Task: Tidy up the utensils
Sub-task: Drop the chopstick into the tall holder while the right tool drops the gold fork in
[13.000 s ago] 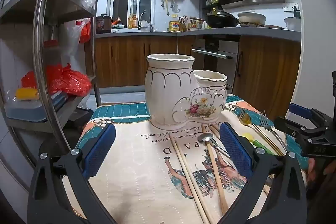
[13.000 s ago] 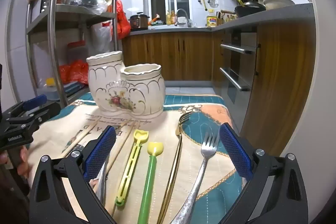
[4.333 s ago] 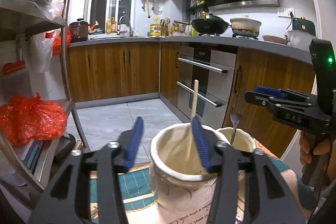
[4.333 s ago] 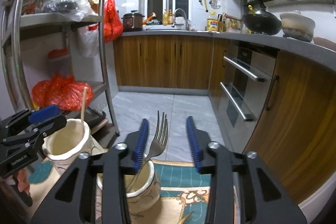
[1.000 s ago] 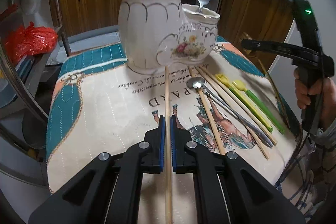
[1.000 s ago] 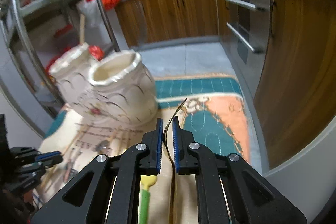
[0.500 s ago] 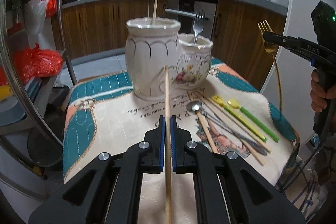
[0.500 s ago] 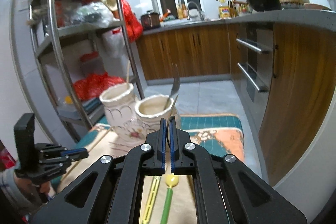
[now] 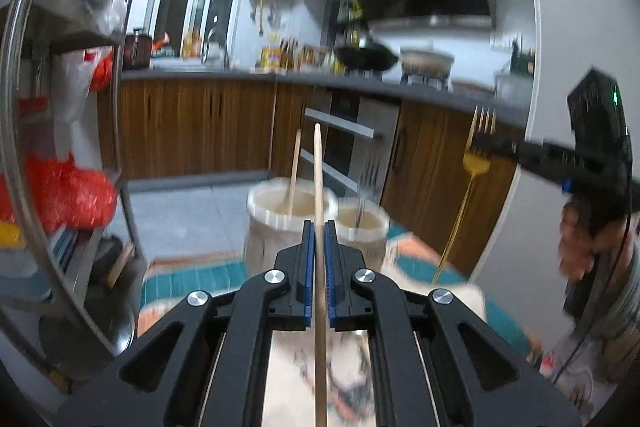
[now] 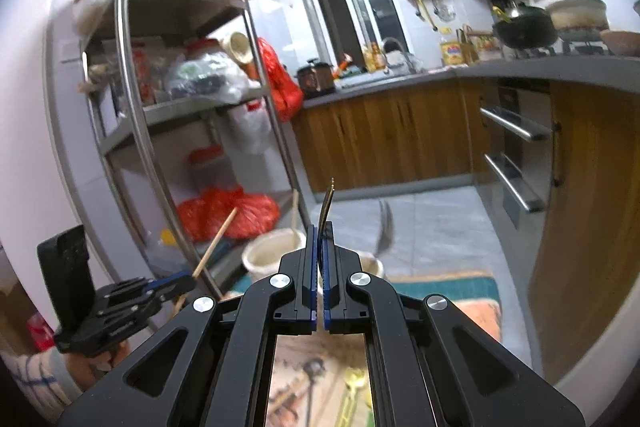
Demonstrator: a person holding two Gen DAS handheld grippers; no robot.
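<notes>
My left gripper (image 9: 319,227) is shut on a wooden chopstick (image 9: 318,179), held upright above the white ceramic holder. The holder's tall cup (image 9: 264,223) holds one chopstick (image 9: 295,163); its short cup (image 9: 374,227) holds a silver fork. My right gripper (image 10: 320,227) is shut on a gold fork (image 10: 326,203), tines up, above the holder (image 10: 264,255). In the left wrist view the right gripper (image 9: 500,147) shows at the right with the gold fork (image 9: 476,155) hanging from it. In the right wrist view the left gripper (image 10: 176,281) shows at lower left.
The holder stands on a table with a patterned cloth (image 9: 188,279). More utensils lie on the cloth below, among them a yellow one (image 10: 352,387). A metal shelf rack (image 10: 132,131) stands to the left. Wooden cabinets and an oven (image 10: 512,163) stand to the right.
Both grippers have risen and tipped forward over the holder. The chopstick and the gold fork came up with them. The view is now blurred by motion.
</notes>
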